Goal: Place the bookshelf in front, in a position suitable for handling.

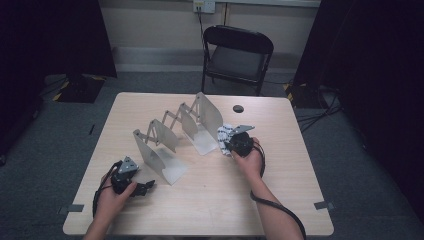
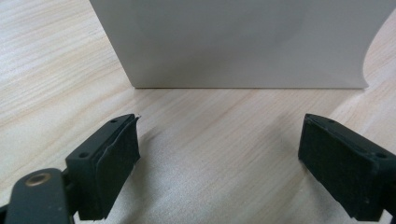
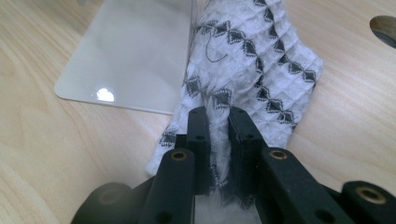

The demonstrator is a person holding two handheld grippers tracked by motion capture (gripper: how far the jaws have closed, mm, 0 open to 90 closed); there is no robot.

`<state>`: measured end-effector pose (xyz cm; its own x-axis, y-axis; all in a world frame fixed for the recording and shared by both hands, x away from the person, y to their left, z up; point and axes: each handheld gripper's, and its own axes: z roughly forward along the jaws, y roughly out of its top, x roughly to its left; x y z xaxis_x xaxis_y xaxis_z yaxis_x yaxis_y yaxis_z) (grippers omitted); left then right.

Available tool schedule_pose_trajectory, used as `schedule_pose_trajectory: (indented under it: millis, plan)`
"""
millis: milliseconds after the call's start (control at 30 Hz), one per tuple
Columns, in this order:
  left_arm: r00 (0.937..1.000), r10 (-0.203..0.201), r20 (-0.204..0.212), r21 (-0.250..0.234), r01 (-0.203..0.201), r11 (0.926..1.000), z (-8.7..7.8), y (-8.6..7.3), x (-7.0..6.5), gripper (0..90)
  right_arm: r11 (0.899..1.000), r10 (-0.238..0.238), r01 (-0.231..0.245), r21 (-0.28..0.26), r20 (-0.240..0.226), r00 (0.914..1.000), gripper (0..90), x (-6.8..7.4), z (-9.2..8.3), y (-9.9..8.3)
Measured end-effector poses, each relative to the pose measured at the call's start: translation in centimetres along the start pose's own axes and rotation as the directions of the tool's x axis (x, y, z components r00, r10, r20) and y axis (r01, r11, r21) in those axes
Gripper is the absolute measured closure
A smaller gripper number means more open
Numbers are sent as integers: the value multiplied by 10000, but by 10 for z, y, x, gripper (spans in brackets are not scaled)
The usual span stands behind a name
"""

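A white cloth (image 3: 252, 60) with a black diamond pattern lies bunched against the right end of the white folding rack (image 1: 172, 132). My right gripper (image 3: 218, 120) is shut on a fold of this cloth, its pads pinching the fabric low over the table. In the high view the cloth (image 1: 223, 134) shows just left of the right gripper (image 1: 235, 142), next to the rack's last panel. My left gripper (image 2: 219, 149) rests near the table's front left with its jaws wide open and nothing between them. It faces the base plate (image 2: 243, 42) of the rack's near panel.
The wooden table (image 1: 280, 190) has a round cable hole (image 1: 238, 108) at the back right. The rack runs diagonally across the middle with several upright panels joined by scissor links. A black folding chair (image 1: 235, 57) stands behind the table. Cables trail from both grippers.
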<state>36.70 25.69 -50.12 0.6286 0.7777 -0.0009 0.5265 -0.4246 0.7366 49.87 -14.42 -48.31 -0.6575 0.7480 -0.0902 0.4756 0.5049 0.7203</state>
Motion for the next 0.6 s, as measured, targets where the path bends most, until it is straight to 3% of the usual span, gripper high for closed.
schedule_pose_trajectory:
  millis: [267, 600]
  plan:
    - [10000, -9, 7, -1, 9, 10000, 0, 0, 0, 123, 9999, 163, -163, -3, 121, 9998, 805, 1, -4, -2]
    - [10000, -20, -11, -6, 20, 10000, 0, 0, 0, 123, 9986, 439, -434, -287, 190, 9989, 805, -7, -24, 2]
